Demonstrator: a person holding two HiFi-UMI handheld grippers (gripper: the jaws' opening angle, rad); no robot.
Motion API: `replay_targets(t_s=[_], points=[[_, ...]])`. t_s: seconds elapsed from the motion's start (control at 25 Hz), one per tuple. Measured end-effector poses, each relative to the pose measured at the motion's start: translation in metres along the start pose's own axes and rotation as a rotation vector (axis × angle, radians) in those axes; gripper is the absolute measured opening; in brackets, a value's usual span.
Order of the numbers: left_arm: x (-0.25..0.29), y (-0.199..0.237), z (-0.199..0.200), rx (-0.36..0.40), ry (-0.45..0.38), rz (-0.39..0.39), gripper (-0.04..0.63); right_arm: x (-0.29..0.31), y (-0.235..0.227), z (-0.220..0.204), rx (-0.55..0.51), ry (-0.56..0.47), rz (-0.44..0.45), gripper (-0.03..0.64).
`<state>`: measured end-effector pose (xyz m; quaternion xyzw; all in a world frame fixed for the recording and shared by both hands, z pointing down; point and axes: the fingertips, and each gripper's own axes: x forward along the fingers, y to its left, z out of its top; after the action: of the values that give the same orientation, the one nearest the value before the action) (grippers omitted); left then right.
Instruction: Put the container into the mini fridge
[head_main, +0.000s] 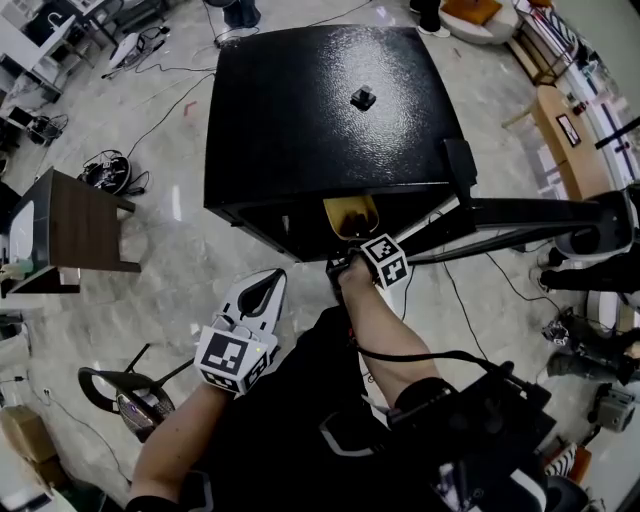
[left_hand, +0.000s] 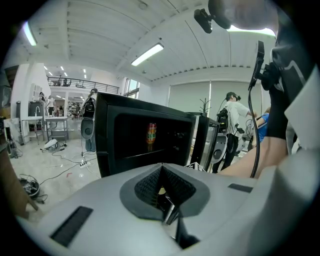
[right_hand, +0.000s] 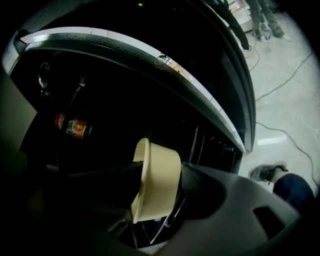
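R tongs (right_hand: 162, 169): mostly hidden in head view under their marker cube (head_main: 385, 260) and the person's forearm, so jaw state is read from R gripper view only. One jaw sits in deep shadow there and its pad edge is hard to trace.

Mini fridge (head_main: 310, 110) interior is v. dark. Back wall and shelf layout are not readable; only a few wire lines (right_hand: 167, 227) show under the jaws. In head view the fridge's top edge cuts off the far part of the container (right_hand: 157, 186).

Grip: R tongs are clamped on the container, a pale tan cup seated crosswise btwn the jaws at a middling opening. The lit jaw lies against the cup's base end. The shadowed jaw meets the rim end, but exact contact there is unclear.

Container position: at the fridge's open front, just inside the opening and right under the top edge. A can (right_hand: 74, 128) stands deeper inside, well apart from the cup. Door (head_main: 520, 212) is swung out to the person's right, seen edge-on.

L tongs (left_hand: 161, 166): jaws together, nothing btwn them. They are held low by the person's L side, well apart from the fridge, pointing at its open front.

Small black item (head_main: 363, 98) on the fridge top is too small to ID.
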<state>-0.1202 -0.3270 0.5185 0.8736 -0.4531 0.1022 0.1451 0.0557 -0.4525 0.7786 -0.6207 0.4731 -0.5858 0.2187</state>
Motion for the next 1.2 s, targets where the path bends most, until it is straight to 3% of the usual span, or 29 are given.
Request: replay_targets(t_s=[0.36, 0.52, 1.08, 1.16, 1.2], points=[[-0.007, -0.001, 0.002, -0.001, -0.013, -0.014, 0.009, -0.008, -0.004, -0.005, -0.100, 0.033, -0.092, 0.321], [-0.009, -0.003, 0.005, 0.006, -0.020, -0.024, 0.009, -0.012, -0.002, -0.005, -0.099, 0.031, -0.068, 0.347], [-0.017, -0.017, 0.009, 0.019, -0.046, -0.079, 0.009, -0.055, -0.011, 0.002, -0.139, 0.000, 0.024, 0.340], [-0.017, -0.022, 0.008, 0.025, -0.047, -0.087, 0.009, -0.061, -0.014, 0.004, -0.153, -0.004, 0.029, 0.309], [-0.017, -0.024, 0.007, 0.030, -0.047, -0.091, 0.009, -0.063, -0.017, 0.006, -0.149, -0.008, 0.021, 0.261]])
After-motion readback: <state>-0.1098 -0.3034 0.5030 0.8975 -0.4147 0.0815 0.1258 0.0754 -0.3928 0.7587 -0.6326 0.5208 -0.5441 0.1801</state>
